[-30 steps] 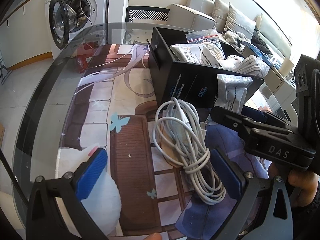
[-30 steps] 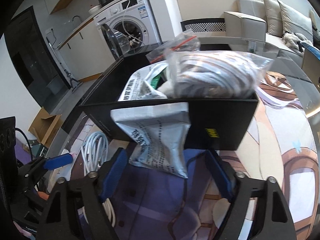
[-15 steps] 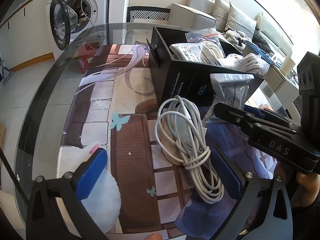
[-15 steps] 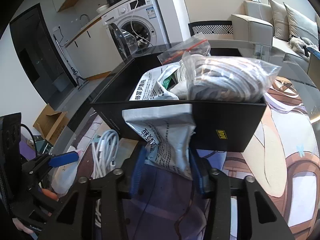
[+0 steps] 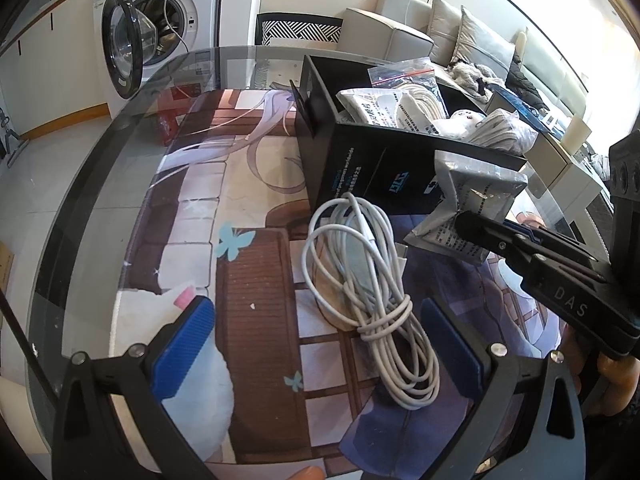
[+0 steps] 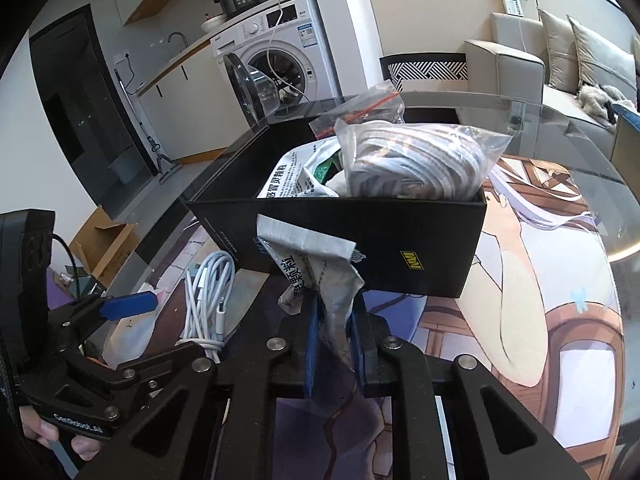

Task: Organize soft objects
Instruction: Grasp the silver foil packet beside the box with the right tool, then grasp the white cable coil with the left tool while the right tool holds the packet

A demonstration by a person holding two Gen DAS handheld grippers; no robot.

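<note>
Two hand-held grippers: right hand-held gripper (image 6: 334, 346) has just closed, clamping a silver packet (image 6: 320, 276) against the black box (image 6: 400, 240); left hand-held gripper (image 5: 320, 344) released over the white cable (image 5: 372, 292) on the table (image 5: 80, 208).

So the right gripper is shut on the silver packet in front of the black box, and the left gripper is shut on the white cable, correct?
Not quite. The left gripper is open: in the left wrist view the white cable lies on the mat between its spread pads, unpressed. The rest holds: the right gripper is shut on the silver packet before the black box.

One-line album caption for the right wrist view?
Right gripper pinches a printed foil sachet leaning against the black box of bagged cables.
</note>
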